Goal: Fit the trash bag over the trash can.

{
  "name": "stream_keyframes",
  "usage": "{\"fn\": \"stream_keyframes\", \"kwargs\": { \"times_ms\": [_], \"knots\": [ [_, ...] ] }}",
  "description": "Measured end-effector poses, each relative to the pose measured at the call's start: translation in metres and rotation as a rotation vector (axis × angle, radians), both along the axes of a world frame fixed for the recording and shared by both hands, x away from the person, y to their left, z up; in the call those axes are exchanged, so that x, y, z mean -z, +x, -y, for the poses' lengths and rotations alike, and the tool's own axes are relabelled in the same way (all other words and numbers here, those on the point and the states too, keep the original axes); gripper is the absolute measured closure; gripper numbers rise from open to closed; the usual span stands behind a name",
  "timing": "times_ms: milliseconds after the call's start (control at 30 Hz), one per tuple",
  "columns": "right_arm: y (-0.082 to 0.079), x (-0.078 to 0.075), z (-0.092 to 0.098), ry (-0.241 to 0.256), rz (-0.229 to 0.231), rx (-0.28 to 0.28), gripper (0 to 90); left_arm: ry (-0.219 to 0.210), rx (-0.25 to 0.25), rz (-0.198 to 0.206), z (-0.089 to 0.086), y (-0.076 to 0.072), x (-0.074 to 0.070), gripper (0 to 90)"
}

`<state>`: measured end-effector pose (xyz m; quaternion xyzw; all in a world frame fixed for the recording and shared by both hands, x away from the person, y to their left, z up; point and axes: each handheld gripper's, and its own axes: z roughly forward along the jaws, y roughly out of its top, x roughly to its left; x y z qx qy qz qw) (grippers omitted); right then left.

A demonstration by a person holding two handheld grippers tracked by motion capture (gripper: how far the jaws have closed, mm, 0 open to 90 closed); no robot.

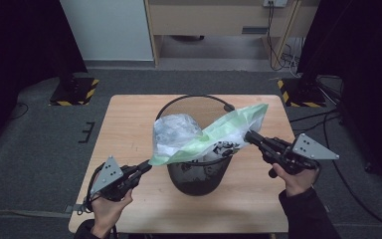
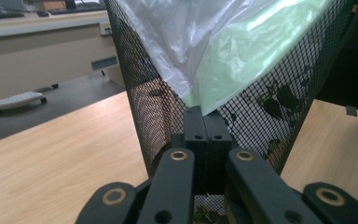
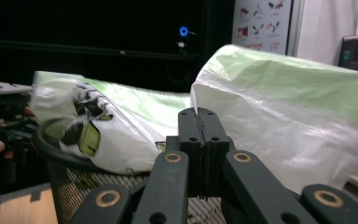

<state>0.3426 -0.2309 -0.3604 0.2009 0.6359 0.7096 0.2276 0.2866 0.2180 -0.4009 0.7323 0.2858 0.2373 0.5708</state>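
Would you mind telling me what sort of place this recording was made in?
Probably a lab or office set up for recording: a small wooden table on grey carpet, black curtains on both sides, hazard-striped stand bases, and a desk with cables behind.

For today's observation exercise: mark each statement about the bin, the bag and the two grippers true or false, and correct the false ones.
1. The black mesh waste bin stands upright on the wooden table. True.
2. The left gripper is open. False: its jaws are shut on the plastic bag.
3. The right gripper pinches the bag's edge. True.
4. The bag is solid black. False: it is translucent white and green.
5. The bin lies on the floor. False: it is on the table.
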Motion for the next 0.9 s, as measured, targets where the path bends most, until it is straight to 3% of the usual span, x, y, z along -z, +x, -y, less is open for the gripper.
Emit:
{"fn": "stream_keyframes", "kwargs": {
  "times_ms": [67,267,433,500,567,633,733,800,900],
  "knots": [
    [0.004,0.007,-0.001,-0.004,-0.036,0.018,90.0,0.000,0.003,-0.018,0.001,0.002,0.004,90.0],
    [0.008,0.009,-0.002,-0.005,-0.050,0.040,90.0,0.000,0.004,-0.059,0.003,0.013,0.014,90.0],
    [0.008,0.008,0.002,-0.032,-0.056,0.077,90.0,-0.054,-0.009,-0.089,-0.002,0.014,0.019,90.0],
    [0.009,0.007,0.003,-0.028,-0.054,0.077,90.0,-0.106,-0.027,-0.068,-0.008,0.014,0.017,88.8],
    [0.009,0.007,0.002,-0.033,-0.049,0.076,90.0,-0.142,-0.073,-0.042,-0.019,0.015,0.015,80.5],
    [0.010,0.005,0.001,-0.036,-0.041,0.074,90.0,-0.184,-0.126,-0.006,-0.030,0.019,0.015,66.9],
    [0.011,0.004,0.000,-0.037,-0.038,0.071,90.0,-0.247,-0.200,0.018,-0.044,0.024,0.006,60.0],
    [0.012,0.004,-0.001,-0.039,-0.034,0.069,90.0,-0.299,-0.202,0.052,-0.050,0.025,-0.005,55.6],
    [0.013,0.003,-0.001,-0.041,-0.034,0.069,90.0,-0.330,-0.183,0.123,-0.048,0.025,-0.026,49.7]
  ]
}}
